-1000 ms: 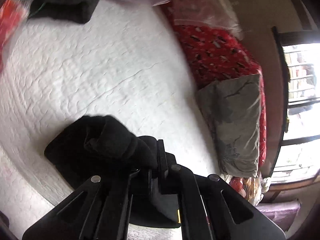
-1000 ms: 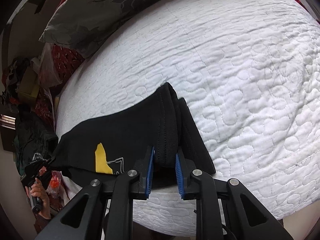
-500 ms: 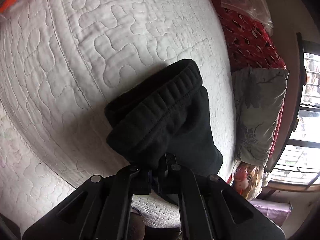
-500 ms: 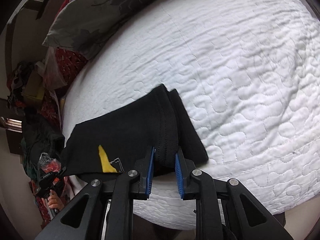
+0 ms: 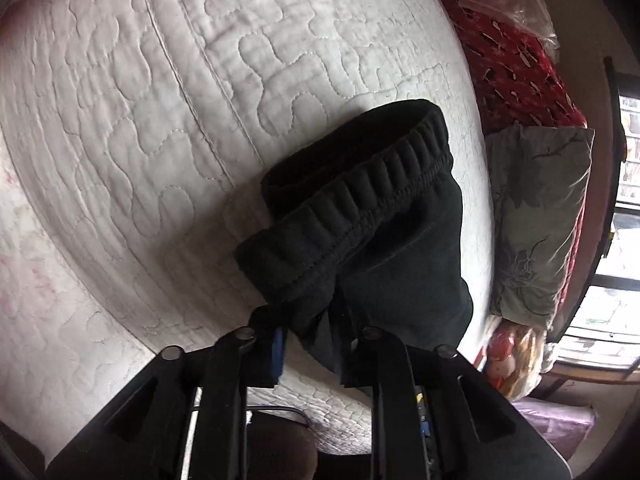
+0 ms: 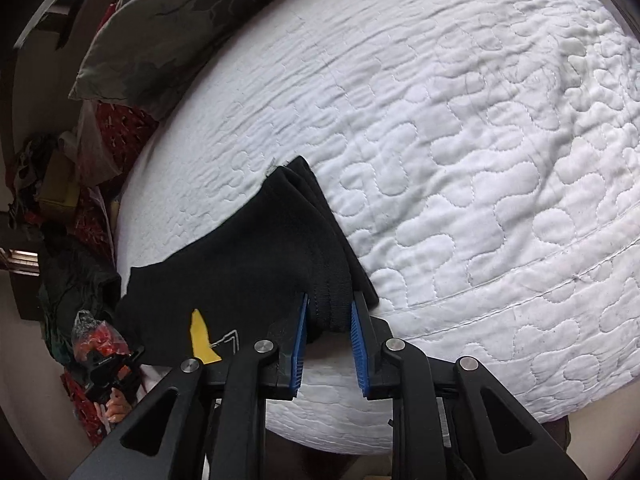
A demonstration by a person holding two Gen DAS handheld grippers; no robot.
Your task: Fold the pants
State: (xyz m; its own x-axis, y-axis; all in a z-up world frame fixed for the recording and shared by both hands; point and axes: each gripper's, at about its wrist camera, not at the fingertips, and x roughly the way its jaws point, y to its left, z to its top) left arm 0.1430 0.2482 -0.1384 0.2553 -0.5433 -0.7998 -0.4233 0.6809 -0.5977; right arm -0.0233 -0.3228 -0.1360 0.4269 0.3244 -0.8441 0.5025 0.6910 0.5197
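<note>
The black pants (image 5: 380,240) lie folded on the white quilted bed (image 5: 192,112), with the ribbed waistband on top. My left gripper (image 5: 310,320) is at their near edge, and its jaws are opening. A flap of black cloth hangs loosely between the pads. In the right wrist view the pants (image 6: 248,272) show a yellow patch (image 6: 200,336). My right gripper (image 6: 330,308) has the folded hem between its blue pads (image 6: 300,332). The cloth still fills the gap while those jaws are opening.
A grey flowered pillow (image 5: 536,216) and a red patterned blanket (image 5: 516,64) lie along the bed's far side, and the pillow (image 6: 180,20) also shows at the upper left. Clutter and bags (image 6: 60,184) crowd the floor to the left. The bed's edge (image 6: 440,412) is right below both grippers.
The left gripper came down close to the bed with the waistband end laid over, and its jaws parted from tightly shut. The right gripper's pads stand slightly wider on the hem.
</note>
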